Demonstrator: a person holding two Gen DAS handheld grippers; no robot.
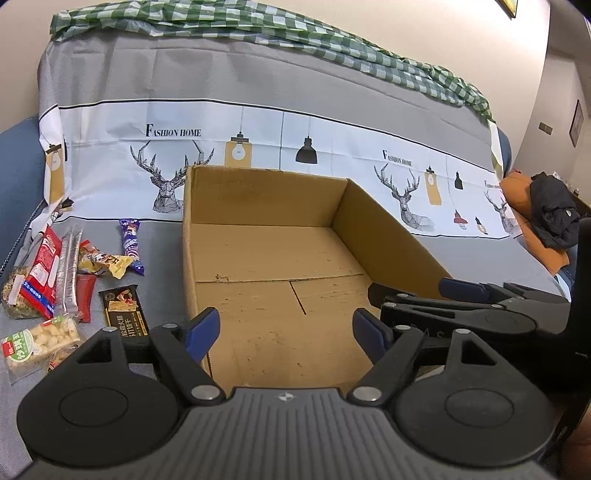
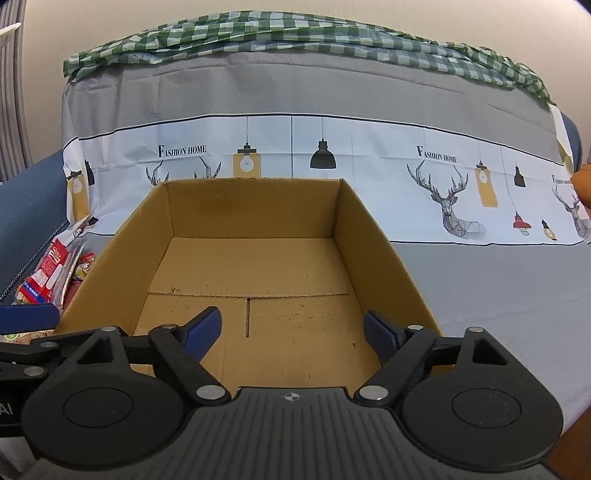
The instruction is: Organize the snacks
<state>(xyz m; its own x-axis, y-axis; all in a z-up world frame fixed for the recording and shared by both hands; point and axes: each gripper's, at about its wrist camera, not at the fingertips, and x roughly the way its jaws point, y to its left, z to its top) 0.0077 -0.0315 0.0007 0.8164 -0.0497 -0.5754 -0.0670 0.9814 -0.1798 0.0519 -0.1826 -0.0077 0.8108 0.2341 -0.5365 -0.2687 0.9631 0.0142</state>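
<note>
Jaws of both the left gripper (image 1: 287, 328) and the right gripper (image 2: 292, 328) stand spread with nothing between them, over the near edge of an open brown cardboard box (image 1: 236, 192) on the grey printed sofa cover (image 1: 480, 258). Left of the box lies a cluster of wrapped snacks (image 1: 55, 273).

My sofa corner, under cloth

Before me a grey printed cover (image 2: 332, 96) drapes the blue sofa (image 1: 18, 155); green checked cloth (image 2: 280, 33) lies along its top, against a cream wall (image 2: 258, 11).
</note>
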